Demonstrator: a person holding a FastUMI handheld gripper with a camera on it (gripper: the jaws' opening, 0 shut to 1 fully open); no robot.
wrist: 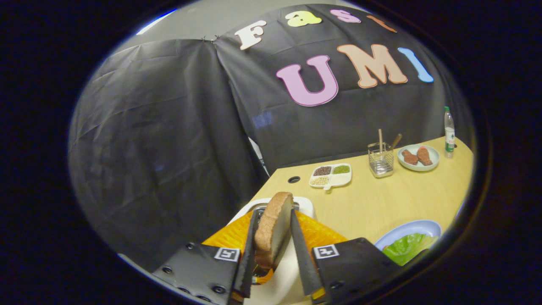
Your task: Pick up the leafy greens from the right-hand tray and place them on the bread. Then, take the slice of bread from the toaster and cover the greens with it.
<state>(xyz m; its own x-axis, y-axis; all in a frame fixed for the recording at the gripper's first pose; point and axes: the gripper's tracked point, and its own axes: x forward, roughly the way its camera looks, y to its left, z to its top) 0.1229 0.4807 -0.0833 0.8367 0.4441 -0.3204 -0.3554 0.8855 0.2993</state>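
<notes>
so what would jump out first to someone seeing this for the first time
The slice of bread held upright between the fingers of the tongs, with the white toaster just behind it. To the right of the fingers, leafy greens lie on a pale blue plate. Farther back on the wooden table sit a divided dish of grains and a plate with two reddish pieces.

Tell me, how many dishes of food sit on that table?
3. A white divided dish of seeds beyond the tongs, a white plate with two reddish-brown pieces beside the wire utensil holder, a pale blue plate of greens nearest.
</notes>
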